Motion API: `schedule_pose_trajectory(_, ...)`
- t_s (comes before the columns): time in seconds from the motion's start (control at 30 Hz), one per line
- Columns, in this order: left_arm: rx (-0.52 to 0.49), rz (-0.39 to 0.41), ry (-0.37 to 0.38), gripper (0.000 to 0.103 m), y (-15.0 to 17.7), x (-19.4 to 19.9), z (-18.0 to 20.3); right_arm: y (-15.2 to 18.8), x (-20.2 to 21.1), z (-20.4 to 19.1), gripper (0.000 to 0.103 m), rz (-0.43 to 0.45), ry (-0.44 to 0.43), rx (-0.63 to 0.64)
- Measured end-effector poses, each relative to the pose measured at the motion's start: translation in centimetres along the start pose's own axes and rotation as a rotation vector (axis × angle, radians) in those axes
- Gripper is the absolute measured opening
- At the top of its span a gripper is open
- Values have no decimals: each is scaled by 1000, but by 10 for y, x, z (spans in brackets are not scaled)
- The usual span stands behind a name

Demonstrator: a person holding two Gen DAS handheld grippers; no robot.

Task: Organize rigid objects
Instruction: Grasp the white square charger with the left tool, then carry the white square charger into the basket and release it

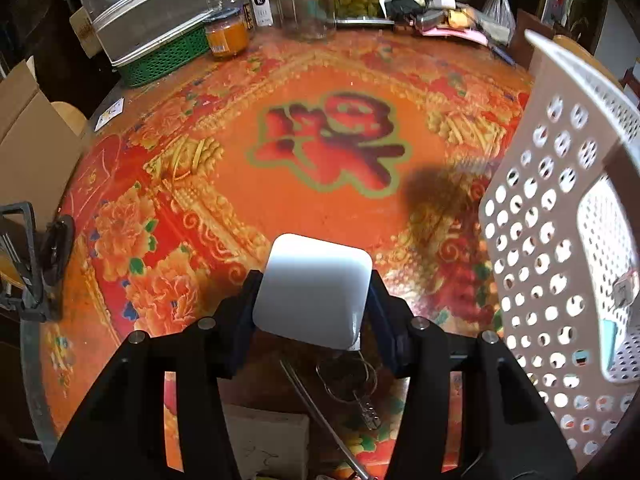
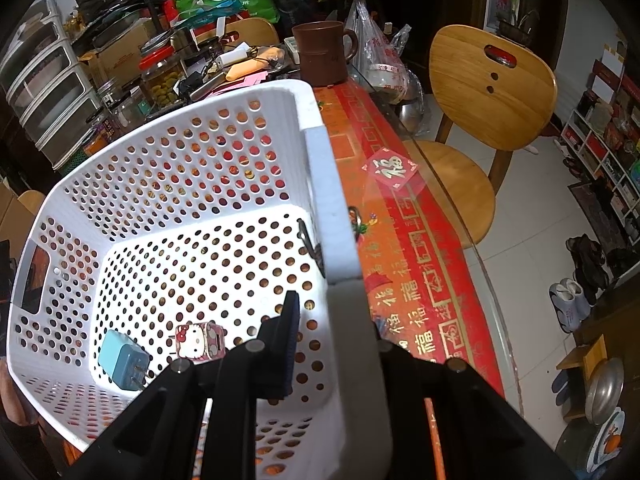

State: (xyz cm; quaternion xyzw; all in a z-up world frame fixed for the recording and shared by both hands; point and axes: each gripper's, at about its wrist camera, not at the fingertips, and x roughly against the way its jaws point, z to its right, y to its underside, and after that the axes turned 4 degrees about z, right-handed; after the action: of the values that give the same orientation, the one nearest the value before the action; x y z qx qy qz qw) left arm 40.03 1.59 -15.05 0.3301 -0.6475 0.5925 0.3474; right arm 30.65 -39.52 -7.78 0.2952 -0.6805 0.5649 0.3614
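- The left gripper (image 1: 314,300) holds a white box (image 1: 312,290) with rounded corners; its two dark fingers (image 1: 240,312) press on the box's left and right sides, jaws about half open around it
- The box is tilted and sits above the red table (image 1: 320,200); whether its lower edge touches the table cannot be told
- Just below the box, between the gripper's arms, lie a key ring (image 1: 352,380) with keys and a thin metal rod (image 1: 320,412) on the table
- To the right of the left gripper stands the white basket (image 1: 560,240), its perforated wall near but apart from the box
- The right gripper (image 2: 332,340) is clamped on the basket's (image 2: 320,160) rim at the right wall: one finger (image 2: 288,340) is inside the basket against the wall, the other outside and mostly hidden by the rim, jaws nearly together
- Inside the basket, on its floor, lie a blue charger (image 2: 122,360) with prongs and, just beside it, a small pink cat-print case (image 2: 200,340); the two are close but seem not to touch
- A thin dark clip (image 2: 312,246) hangs at the inner right wall, further along from the right gripper
- A brown mug (image 2: 324,54) stands on the table beyond the basket's far corner
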Motion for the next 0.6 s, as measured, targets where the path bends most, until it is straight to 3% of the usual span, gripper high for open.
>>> schedule_pose_trajectory(0.6, 17, 124, -109, 48, -38, 72, -19, -2, 0, -1, 17, -3, 0, 7)
